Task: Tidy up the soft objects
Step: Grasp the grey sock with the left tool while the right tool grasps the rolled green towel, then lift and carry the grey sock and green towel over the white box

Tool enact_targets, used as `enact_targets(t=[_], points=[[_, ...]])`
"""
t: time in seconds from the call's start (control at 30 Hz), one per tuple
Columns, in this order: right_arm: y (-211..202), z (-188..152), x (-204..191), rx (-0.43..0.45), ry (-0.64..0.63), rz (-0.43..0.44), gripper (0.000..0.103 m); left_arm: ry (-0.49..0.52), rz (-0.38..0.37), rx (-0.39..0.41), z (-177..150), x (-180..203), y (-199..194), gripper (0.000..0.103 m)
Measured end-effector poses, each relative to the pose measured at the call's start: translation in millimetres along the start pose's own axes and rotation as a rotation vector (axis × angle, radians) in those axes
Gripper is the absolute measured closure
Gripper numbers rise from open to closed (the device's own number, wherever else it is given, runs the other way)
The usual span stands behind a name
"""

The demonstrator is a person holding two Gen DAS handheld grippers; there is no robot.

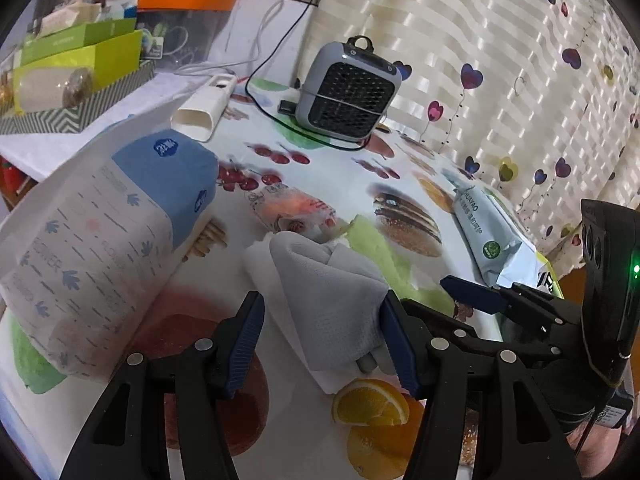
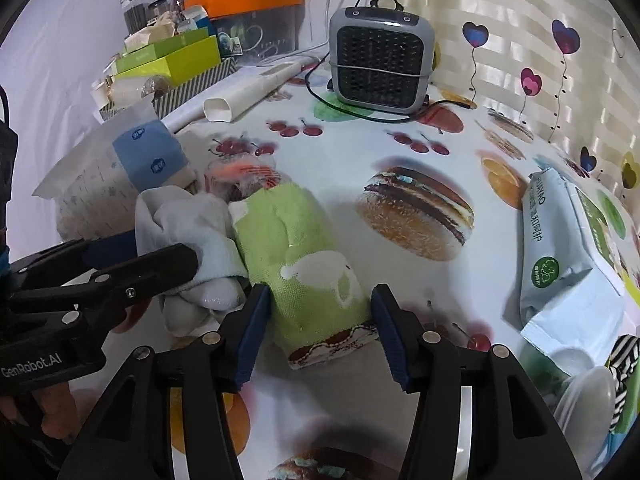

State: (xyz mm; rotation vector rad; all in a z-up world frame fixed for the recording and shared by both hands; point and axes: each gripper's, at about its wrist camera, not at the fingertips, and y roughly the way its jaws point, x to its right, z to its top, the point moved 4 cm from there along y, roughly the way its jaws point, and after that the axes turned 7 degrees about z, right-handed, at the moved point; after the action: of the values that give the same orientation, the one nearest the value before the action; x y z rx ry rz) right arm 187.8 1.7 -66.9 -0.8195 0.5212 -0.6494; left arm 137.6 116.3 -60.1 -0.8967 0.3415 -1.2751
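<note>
Main hazard on the right: right gripper point(image 2: 320, 332) open astride the near end of the green towel roll point(image 2: 304, 248), jaws just beside its flanks with no squeeze visible; closing this close to the tip likely to pinch only the outer layers, unwinding the roll or leaving it drooping on a lift. Safer to reach further along before closing. Second hazard at the seam: roll touching the grey cloth point(image 2: 192, 216) along its left side, so dragging either one sideways likely to tug the other out of shape. On the left, left gripper point(image 1: 322, 340) also open, straddling the grey cloth, right jaw touching the fabric and left jaw apart from it; closing from such an off-centre stance liable to shove the loose bundle toward the tissue pack point(image 1: 100, 248) instead of gripping it. Snack packet point(image 1: 292, 204) just beyond both cloths, easily nudged by a forward push. As for placement: roll lying flat on the printed tablecloth point(image 2: 340, 152), well apart from the wipes pack point(image 2: 560, 256) and the heater point(image 2: 380, 64). Long axis running from the brown-and-white printed end between the right jaws away and slightly leftward toward the snack packet, roughly in line with the gripper, jaws thus spanning the short width.
</note>
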Motion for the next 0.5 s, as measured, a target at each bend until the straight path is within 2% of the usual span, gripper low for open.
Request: enact_targets(t=[0.1,0.13,0.17,0.2,0.3,0.5], points=[[-0.4,-0.2,2.2,-0.002,0.03,0.012,0.051,0.008,-0.007,0.004,-1.1,2.6,0.2,0.044],[-1.0,-0.9,1.7,-0.002,0.025,0.005,0.053,0.008,-0.01,0.003,-1.3,3.1,0.5,0.047],[-1.6,-1.5,0.2,-0.002,0.018,-0.001,0.057,0.011,-0.014,0.002,-1.7,3.5,0.7,0.057],[-2.5,-2.1,-1.9,-0.001,0.01,-0.004,0.062,0.018,-0.02,0.001,-2.0,5.1,0.3,0.061],[-5.7,-3.8,-6.3,0.003,-0.005,-0.007,0.071,0.051,-0.004,0.021,-3.2,10.6,-4.6,0.066],[-11.8,-8.0,-6.1,0.02,0.01,0.006,0.077,0.055,-0.004,0.028,-4.1,8.8,-11.7,0.074]])
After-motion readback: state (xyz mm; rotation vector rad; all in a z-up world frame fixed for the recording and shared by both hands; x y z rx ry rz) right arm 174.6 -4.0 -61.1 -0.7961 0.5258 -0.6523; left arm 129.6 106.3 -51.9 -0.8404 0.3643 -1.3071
